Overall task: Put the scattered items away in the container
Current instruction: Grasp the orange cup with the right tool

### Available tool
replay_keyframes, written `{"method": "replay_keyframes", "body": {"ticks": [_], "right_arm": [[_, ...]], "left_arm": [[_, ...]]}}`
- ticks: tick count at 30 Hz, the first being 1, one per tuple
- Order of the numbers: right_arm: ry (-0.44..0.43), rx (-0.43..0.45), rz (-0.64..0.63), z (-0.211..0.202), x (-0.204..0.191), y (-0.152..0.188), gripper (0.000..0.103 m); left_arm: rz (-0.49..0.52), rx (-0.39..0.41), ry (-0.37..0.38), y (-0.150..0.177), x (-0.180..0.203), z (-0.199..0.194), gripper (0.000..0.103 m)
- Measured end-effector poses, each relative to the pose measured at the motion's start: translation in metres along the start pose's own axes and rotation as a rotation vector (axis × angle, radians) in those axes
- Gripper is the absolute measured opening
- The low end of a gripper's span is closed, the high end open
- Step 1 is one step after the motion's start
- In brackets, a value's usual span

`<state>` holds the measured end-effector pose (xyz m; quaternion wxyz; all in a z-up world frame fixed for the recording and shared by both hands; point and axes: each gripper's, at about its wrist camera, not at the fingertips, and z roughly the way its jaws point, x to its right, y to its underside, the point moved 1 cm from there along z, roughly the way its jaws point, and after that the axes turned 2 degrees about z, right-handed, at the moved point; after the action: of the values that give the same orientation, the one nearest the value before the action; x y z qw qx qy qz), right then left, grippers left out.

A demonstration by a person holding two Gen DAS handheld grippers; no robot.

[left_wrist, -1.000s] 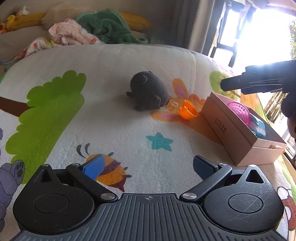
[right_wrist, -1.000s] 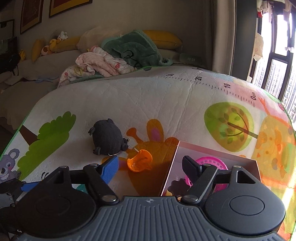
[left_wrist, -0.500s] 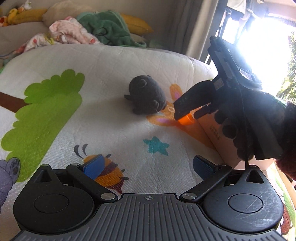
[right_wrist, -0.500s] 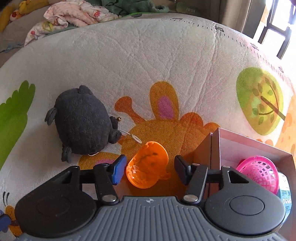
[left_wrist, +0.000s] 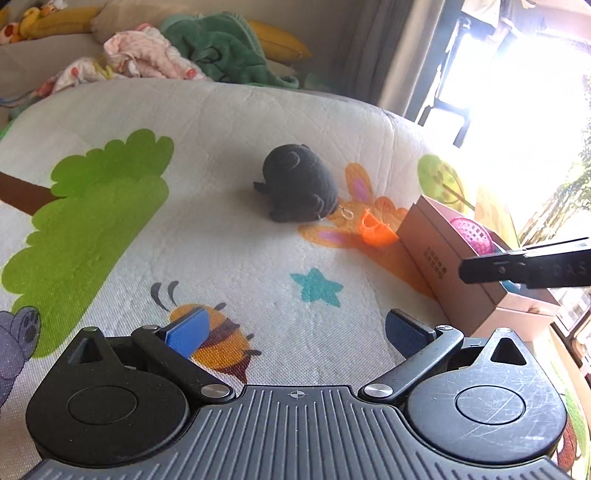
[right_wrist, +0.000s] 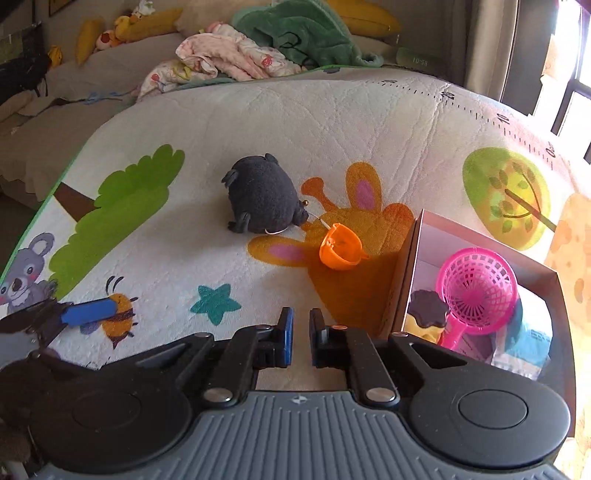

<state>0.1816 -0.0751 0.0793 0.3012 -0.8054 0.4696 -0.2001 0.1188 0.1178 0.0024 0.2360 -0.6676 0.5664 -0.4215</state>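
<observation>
Orange cup [right_wrist: 340,247] is lying on its side on the play mat [right_wrist: 221,122], just outside the cardboard box [right_wrist: 402,280] it is meant to go into, as a pick-up attempt is apparently coming up empty.

Nearest the lens, the right gripper [right_wrist: 301,321] is hanging beside the box's open side, short of the cup. Its jaws have just been closing and are now drawn almost together, with only a thin gap and nothing between them. Half a second ago those same fingers were open on either side of the cup; now they are standing back from it, and the cup is resting much where it was. That is reading as a missed grab, so the cup is probably needing a second approach with the jaws reopened.

The left gripper [left_wrist: 295,328] is waiting farther from the box on the same side, fingers spread wide and holding nothing.

Inside the box, a pink strainer [right_wrist: 476,288] is already sitting beside a brown flower-shaped piece [right_wrist: 424,308]. Beyond the cup, a little farther from the box, a black plush toy [right_wrist: 262,195] is also waiting its turn on the mat. Far behind the box, bundled clothes [right_wrist: 236,55] and a green blanket [right_wrist: 295,33] are piling up against the cushions.
</observation>
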Motion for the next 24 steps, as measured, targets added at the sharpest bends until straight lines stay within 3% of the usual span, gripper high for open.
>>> {"method": "replay_keyframes", "body": {"ticks": [4, 8, 11, 12, 15, 17, 20, 24], "right_arm": [[-0.008, 0.048, -0.043, -0.034, 0.006, 0.029, 0.009], [0.010, 0.066, -0.004, -0.035, 0.021, 0.034, 0.013], [-0.001, 0.070, 0.044, -0.028, 0.031, 0.026, 0.027], [0.005, 0.078, 0.047, -0.024, 0.031, 0.020, 0.036], [0.002, 0.086, 0.047, -0.012, 0.031, -0.007, 0.042], [-0.029, 0.051, 0.054, 0.003, 0.031, -0.031, 0.047], [-0.045, -0.045, 0.099, 0.045, 0.034, -0.072, 0.064], [0.061, -0.133, 0.073, 0.107, 0.034, -0.103, 0.064]], "left_arm": [[0.032, -0.011, -0.029, 0.001, 0.006, 0.002, 0.103], [0.089, -0.045, -0.032, -0.007, 0.011, 0.010, 0.103], [0.178, -0.011, -0.103, -0.028, 0.017, 0.013, 0.103], [0.191, 0.005, -0.126, -0.035, 0.017, 0.012, 0.103], [0.172, 0.056, -0.159, -0.055, 0.011, 0.007, 0.103], [0.167, 0.060, -0.139, -0.061, 0.006, 0.006, 0.103], [0.224, 0.045, -0.114, -0.068, 0.003, 0.010, 0.103], [0.276, 0.024, -0.081, -0.075, -0.005, 0.011, 0.103]]}}
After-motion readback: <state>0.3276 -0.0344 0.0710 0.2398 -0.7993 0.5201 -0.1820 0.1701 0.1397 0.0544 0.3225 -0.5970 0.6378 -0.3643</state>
